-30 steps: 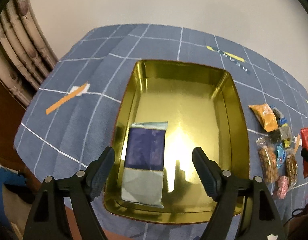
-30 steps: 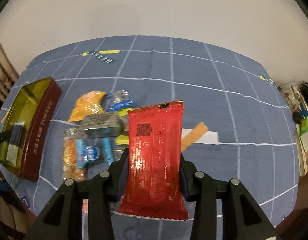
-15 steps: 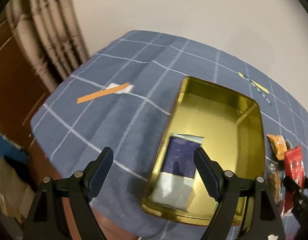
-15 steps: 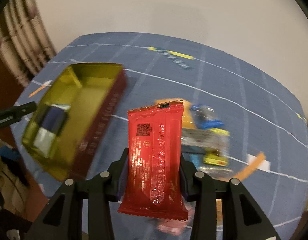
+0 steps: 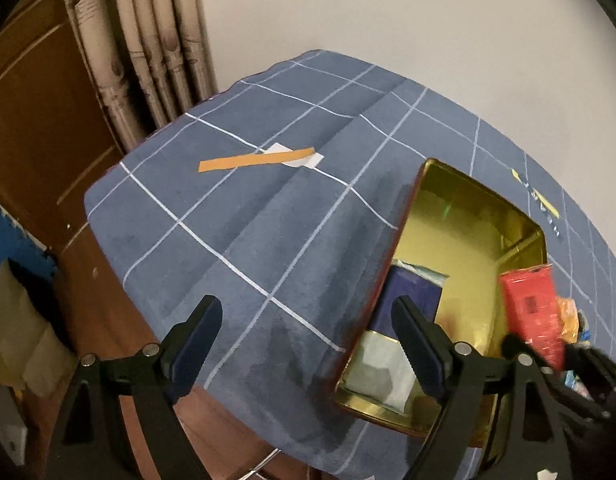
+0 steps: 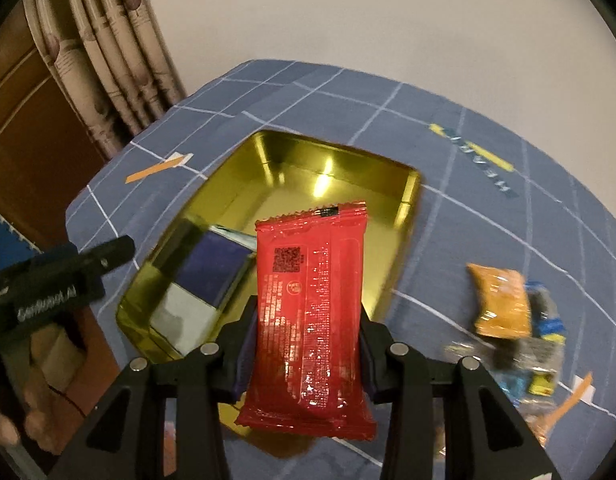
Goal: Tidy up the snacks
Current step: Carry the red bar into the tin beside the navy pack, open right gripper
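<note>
An open gold tin lies on the blue checked tablecloth. A blue and white packet lies flat in its near left corner. My right gripper is shut on a red snack packet and holds it upright above the tin's near half. In the left wrist view the tin is at the right, with the blue packet inside and the red packet over it. My left gripper hangs over bare cloth left of the tin. Its jaws are opening, with nothing between them.
To the right of the tin lies a loose snack pile with an orange packet and blue wrappers. An orange tape strip is stuck to the cloth. The table's left edge, a curtain and a wooden door are close by.
My right gripper has carried the red packet left, from above the snack pile to above the tin. My left gripper has moved left off the tin and rolled, its jaws slightly wider.
</note>
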{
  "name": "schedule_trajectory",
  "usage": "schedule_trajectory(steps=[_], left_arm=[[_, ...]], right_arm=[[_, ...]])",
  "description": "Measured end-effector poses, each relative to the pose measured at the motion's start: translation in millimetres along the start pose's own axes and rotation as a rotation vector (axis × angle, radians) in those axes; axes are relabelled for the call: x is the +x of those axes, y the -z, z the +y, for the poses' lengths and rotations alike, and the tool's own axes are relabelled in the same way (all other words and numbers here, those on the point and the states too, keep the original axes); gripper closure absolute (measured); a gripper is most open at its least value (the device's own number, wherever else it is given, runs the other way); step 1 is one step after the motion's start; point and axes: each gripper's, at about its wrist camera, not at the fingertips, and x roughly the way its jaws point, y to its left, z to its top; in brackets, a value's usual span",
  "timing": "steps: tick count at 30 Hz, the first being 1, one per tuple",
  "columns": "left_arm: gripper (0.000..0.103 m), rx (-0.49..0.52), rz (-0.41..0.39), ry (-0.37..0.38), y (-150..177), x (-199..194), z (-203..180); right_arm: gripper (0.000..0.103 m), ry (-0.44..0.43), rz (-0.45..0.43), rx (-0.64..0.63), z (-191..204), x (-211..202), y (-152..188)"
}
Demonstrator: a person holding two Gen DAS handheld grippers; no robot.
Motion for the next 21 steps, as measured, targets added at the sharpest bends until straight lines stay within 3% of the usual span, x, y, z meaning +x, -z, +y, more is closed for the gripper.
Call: schedule_trajectory(steps=[4, 21], left_arm=[[0.019, -0.03, -0.008, -0.008, -1.7, -0.8, 5.3], [0.019, -0.053, 0.021, 0.009, -1.9, 3.5, 9.7]], right_arm=[[0.061, -0.026, 0.04, 0.035, 6.5, 20.2, -6.9], [0.059, 0.034, 0.118, 0.083, 12.4, 51.5, 2.5]])
